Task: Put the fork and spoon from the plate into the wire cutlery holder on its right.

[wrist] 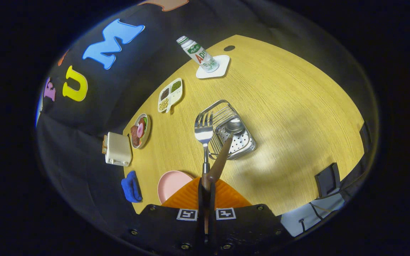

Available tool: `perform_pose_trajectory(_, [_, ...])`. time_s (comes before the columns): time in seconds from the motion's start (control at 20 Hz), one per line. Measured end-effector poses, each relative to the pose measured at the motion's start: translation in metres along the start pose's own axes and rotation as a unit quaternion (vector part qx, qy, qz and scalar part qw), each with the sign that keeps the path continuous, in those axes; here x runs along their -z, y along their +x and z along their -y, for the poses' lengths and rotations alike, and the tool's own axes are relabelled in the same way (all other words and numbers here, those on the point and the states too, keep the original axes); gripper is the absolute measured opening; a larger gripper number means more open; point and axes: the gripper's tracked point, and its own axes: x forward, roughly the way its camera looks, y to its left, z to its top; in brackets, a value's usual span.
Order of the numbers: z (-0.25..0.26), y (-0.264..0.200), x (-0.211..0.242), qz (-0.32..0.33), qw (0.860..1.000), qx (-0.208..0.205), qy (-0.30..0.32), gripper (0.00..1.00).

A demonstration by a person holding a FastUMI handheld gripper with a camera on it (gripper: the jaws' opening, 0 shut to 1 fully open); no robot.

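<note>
Lying just left of the claw, a round pink plate [171, 183] sat on the yellow wooden desk [297, 106]. The claw [206, 185] was clamped on a wooden-handled steel fork [204, 131]. Right of it, a brown-handled spoon [226, 142] leaned in the wire cutlery holder [238, 142].

Recording booth, black cloth wall [84, 142], laid table [297, 106]

Gripper [206, 183] fingers clamp the fork [204, 129], held above the table [290, 106]; spoon [226, 142] stands in the wire cutlery holder [242, 144] just right; plate [171, 183] lies left.
</note>
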Motion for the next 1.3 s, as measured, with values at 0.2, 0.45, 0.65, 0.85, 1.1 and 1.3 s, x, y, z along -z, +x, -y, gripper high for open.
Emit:
perform_pose_trajectory(0.2, [0.009, 0.005, 0.002, -0.029, 0.999, 0.023, 0.01, 0.05])
perform_pose_trajectory(0.45, [0.01, 0.008, -0.004, -0.031, 0.999, 0.032, 0.022, 0.1])
perform_pose_trajectory(0.65, [0.006, 0.002, -0.013, -0.019, 0.999, 0.02, 0.028, 0.15])
perform_pose_trajectory(0.85, [0.005, 0.0, -0.016, -0.02, 0.999, 0.017, 0.032, 0.15])
perform_pose_trajectory(1.1, [0.005, -0.002, -0.019, -0.014, 0.999, 0.022, 0.019, 0.29])
perform_pose_trajectory(1.3, [0.002, -0.003, -0.025, -0.001, 1.0, 0.024, 0.006, 0.57])
